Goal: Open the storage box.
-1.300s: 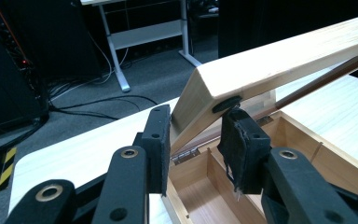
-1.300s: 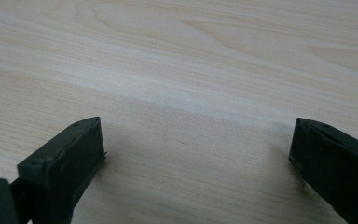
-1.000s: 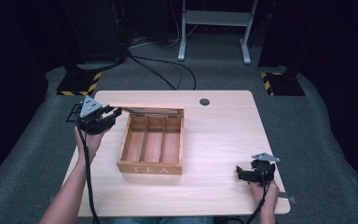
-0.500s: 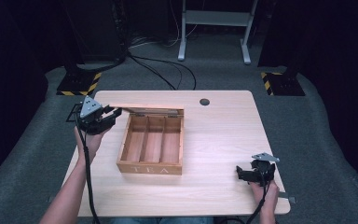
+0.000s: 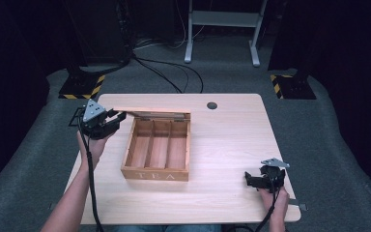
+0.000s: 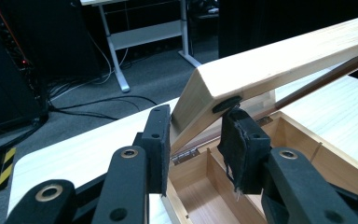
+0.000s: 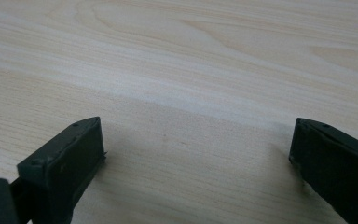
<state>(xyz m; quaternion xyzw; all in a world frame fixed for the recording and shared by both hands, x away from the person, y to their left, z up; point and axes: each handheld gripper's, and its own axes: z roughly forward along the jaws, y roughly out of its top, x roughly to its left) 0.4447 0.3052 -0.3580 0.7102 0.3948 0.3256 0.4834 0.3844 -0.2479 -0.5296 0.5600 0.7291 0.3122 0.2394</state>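
You have a pale, smooth matt wood-grain tabletop point(image 5: 232, 140), a light unvarnished wooden three-compartment tea box point(image 5: 157, 151) with its plank lid point(image 6: 279, 60), and matt black rubbery gripper pads point(image 6: 237, 144).

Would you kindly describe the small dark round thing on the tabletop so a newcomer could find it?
Start at the light wooden table. Behind the open tea box, near the far edge, sits a small dark round spot, whether hole or cap I cannot tell. It alone lies flat and apart from everything.

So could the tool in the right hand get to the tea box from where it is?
Probably yes: the right tool rests open on bare table, with nothing between it and the tea box.
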